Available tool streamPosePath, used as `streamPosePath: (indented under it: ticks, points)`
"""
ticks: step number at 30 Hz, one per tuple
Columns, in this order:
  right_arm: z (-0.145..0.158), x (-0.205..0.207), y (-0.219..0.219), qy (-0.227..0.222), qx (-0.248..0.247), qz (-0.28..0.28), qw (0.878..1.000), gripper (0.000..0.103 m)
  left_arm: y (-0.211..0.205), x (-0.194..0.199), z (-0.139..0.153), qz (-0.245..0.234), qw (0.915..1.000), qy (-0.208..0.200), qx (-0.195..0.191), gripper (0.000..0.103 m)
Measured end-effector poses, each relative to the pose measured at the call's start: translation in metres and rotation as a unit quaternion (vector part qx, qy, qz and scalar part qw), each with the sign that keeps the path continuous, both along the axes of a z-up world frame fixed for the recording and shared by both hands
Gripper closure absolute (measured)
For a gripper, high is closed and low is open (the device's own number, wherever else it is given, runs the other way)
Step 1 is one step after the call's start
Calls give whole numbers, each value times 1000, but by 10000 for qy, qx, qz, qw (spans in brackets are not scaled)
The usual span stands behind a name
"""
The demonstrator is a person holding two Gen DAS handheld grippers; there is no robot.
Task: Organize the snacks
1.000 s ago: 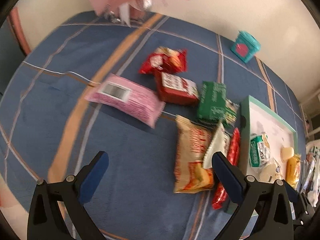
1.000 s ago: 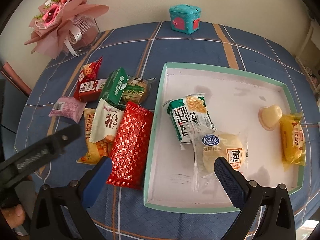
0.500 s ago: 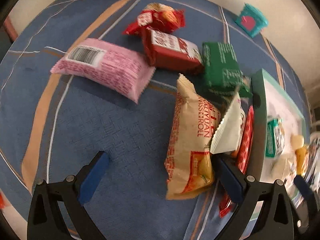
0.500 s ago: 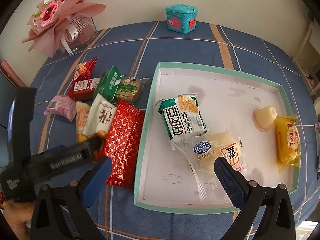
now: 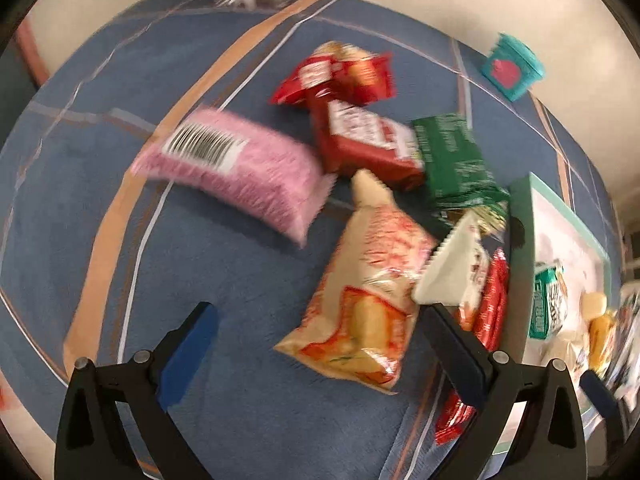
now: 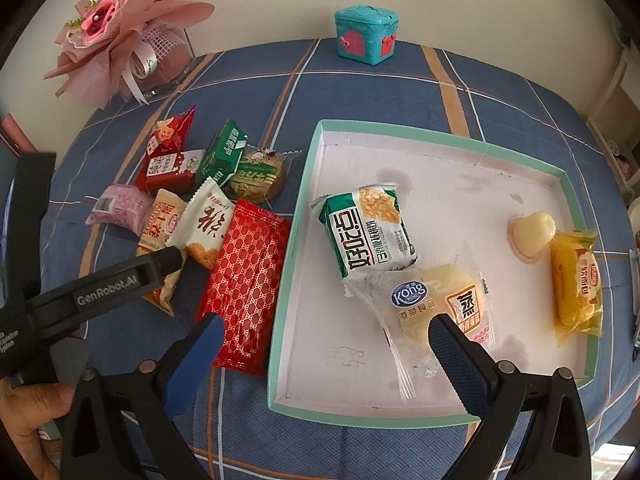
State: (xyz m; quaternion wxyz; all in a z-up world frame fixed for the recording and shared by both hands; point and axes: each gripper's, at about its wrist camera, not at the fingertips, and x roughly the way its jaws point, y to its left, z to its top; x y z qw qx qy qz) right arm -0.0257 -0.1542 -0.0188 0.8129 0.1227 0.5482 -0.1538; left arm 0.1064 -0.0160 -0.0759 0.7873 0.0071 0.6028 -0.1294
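Since half a second ago the left gripper (image 5: 316, 332) has drawn back a little from the heap, so the beige swiss-roll packet (image 5: 364, 292) now lies between its spread fingers rather than hard against the right one; in the right wrist view that gripper's fingertip (image 6: 168, 258) rests at the packet's lower end.

The white tray (image 6: 440, 136) with its teal rim fills the right half of the right wrist view, from 12 to 5 o'clock. Its far half is bare. Blue plaid tablecloth (image 5: 120, 240) lies open at 9 o'clock of the heap, out to the table's edge. A teal toy box (image 6: 366, 34) stands at 12 o'clock near the wall, and a pink bouquet (image 6: 116, 40) at 10 o'clock.

The right gripper (image 6: 324, 352) hangs wide open over the tray's near rim and grasps nothing. The left gripper is likewise released, holding nothing.

The loose snacks crowd together just left of the tray: red patterned packet (image 6: 246, 284) beside the rim, white packet (image 6: 204, 224) overlapping the beige one, pink packet (image 6: 116, 208) at the heap's 9 o'clock, two red packets (image 6: 170, 160) and a green packet (image 6: 222, 152) at its far side. In the tray lie a green-and-white packet (image 6: 368, 232), a clear-wrapped bun (image 6: 444, 300), a jelly cup (image 6: 532, 234) and a yellow cake packet (image 6: 576, 284).
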Motion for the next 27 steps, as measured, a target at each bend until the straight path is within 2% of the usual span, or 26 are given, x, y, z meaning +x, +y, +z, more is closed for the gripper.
streamPosePath:
  ticks: [3,8,11,13,20,27]
  points:
    - [0,0,0,-3,5,-9,10000,0,-13,-3,4,-268,9996,-131,31,7]
    - [0,0,1,3,-7,0,10000,0,-30,0,0,-465,9984,-188,270,32]
    - [1,-1,0,-22,-7,-21,10000,0,-41,2,-5,-530,9982,-165,242,37]
    - [3,-1,-1,-91,21,-39,9999,0,-36,1,-4,-481,9986,-154,158,39]
    - [16,4,5,-608,334,62,9976,0,-7,0,-10,147,9998,126,-75,39]
    - [4,19,36,-480,324,482,9972,2,2,4,-12,353,9988,257,-209,39]
